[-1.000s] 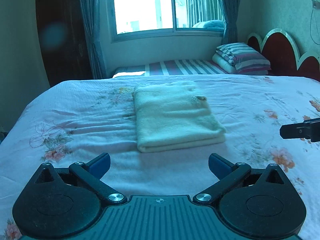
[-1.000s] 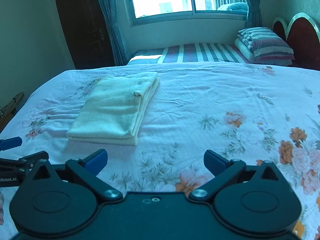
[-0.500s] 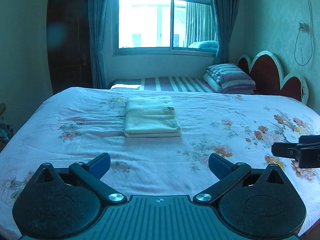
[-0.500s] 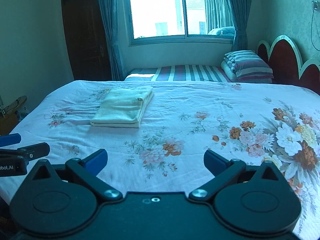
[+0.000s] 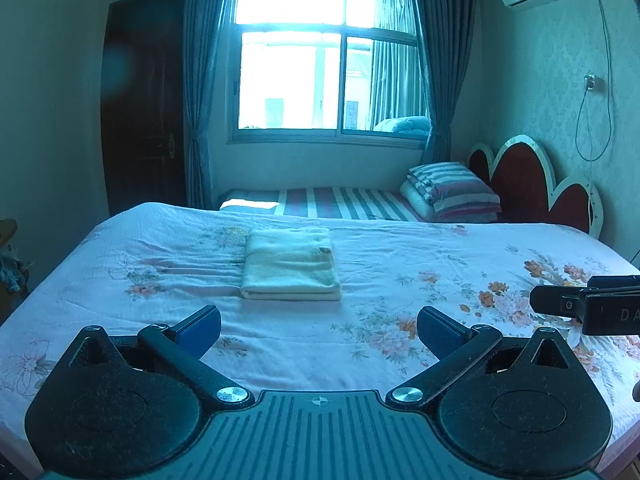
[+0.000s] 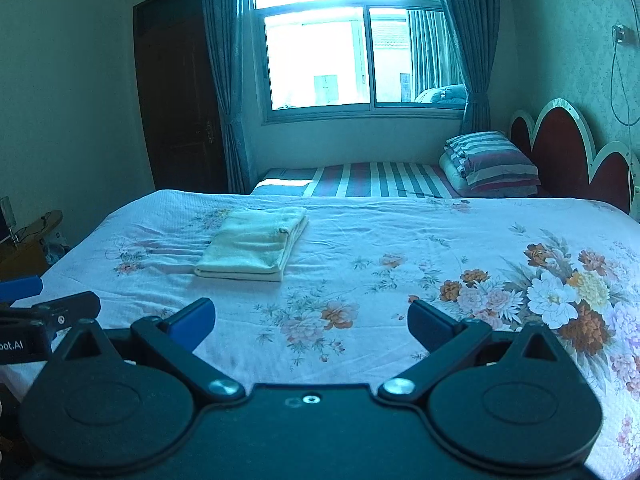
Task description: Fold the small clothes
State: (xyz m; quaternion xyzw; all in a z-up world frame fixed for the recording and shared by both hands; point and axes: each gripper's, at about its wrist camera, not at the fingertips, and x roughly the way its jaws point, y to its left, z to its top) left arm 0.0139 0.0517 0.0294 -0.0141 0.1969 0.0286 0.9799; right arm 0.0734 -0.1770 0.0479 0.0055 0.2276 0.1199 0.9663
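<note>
A pale yellow cloth (image 5: pixel 291 265) lies folded in a neat rectangle on the floral bed sheet (image 5: pixel 400 264), left of the bed's middle. It also shows in the right wrist view (image 6: pixel 253 245). My left gripper (image 5: pixel 319 330) is open and empty, held back near the bed's front edge, well short of the cloth. My right gripper (image 6: pixel 311 326) is open and empty, also far back from the cloth and to its right. The right gripper's tip shows at the right edge of the left wrist view (image 5: pixel 560 305).
A second bed with a striped sheet (image 5: pixel 344 204) and striped pillows (image 5: pixel 456 192) lies behind. A red scalloped headboard (image 5: pixel 532 184) stands at the right. A dark door (image 5: pixel 144 100) and a curtained window (image 5: pixel 328 56) are at the back wall.
Both grippers have pulled back and up from the bed. The folded cloth now looks smaller and farther away. It has not moved on the sheet.
</note>
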